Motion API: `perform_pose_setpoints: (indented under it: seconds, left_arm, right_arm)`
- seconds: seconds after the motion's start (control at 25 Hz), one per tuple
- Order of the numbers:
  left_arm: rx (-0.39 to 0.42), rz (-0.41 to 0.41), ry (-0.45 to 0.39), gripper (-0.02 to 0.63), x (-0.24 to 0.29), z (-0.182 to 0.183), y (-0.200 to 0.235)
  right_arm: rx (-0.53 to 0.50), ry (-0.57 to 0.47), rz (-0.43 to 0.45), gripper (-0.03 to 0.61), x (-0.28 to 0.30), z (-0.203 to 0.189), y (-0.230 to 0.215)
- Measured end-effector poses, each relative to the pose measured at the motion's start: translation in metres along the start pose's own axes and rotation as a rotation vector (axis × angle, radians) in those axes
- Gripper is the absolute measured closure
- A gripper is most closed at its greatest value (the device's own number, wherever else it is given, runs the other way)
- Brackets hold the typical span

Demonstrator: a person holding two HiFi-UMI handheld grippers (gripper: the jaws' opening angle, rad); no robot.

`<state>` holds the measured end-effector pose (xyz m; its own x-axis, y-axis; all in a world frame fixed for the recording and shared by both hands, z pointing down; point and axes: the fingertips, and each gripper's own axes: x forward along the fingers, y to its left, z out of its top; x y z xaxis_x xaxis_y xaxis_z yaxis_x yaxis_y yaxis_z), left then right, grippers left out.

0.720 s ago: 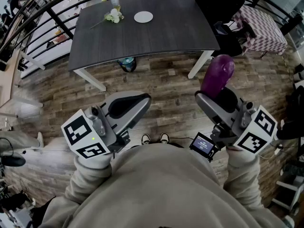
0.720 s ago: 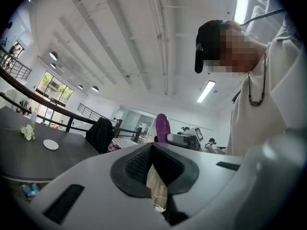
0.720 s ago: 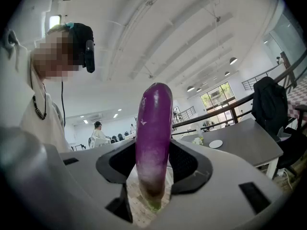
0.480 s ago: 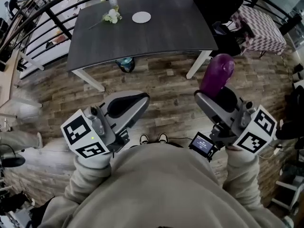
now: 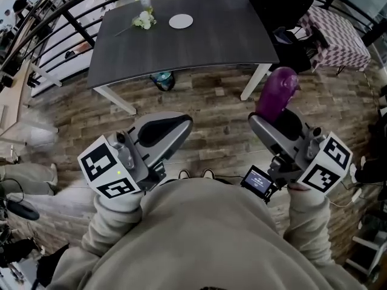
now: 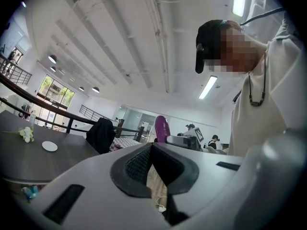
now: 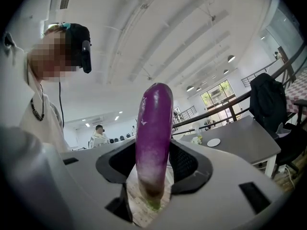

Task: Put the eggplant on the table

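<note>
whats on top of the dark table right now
A white plate and a bunch of white flowers sit near the table's far edge. A dark jacket hides its far right corner. The eggplant is not on it: the right gripper holds it.

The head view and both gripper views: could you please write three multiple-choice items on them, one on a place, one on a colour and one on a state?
1. Where is the small round white plate? A on the dark grey table; B on the wooden floor; C on the checked cloth.
2. What colour is the long glossy eggplant? A green; B purple; C yellow.
3. What is the right gripper doing? A standing open, empty; B shut on nothing; C gripping the eggplant.
1 A: it lies on the tabletop near the white flowers.
2 B: its skin is purple in every view.
3 C: both pads press its lower part.
</note>
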<state>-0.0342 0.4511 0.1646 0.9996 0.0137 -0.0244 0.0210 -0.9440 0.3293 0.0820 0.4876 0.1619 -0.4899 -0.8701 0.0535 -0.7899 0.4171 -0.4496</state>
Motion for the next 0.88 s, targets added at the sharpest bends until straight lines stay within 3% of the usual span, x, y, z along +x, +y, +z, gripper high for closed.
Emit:
perform_pose_setpoints:
  seconds: [0.56,0.88]
  left_arm:
    - [-0.003,0.035,0.007,0.609,0.03,-0.009,0.005]
    - [0.016,0.057,-0.021,0.609,0.033,0.008,0.046]
  right_arm:
    - [0.032,0.029,0.036,0.367,-0.022,-0.009,-0.032]
    - [0.005,-0.004,0.021,0.367,-0.016,0.009,-0.05]
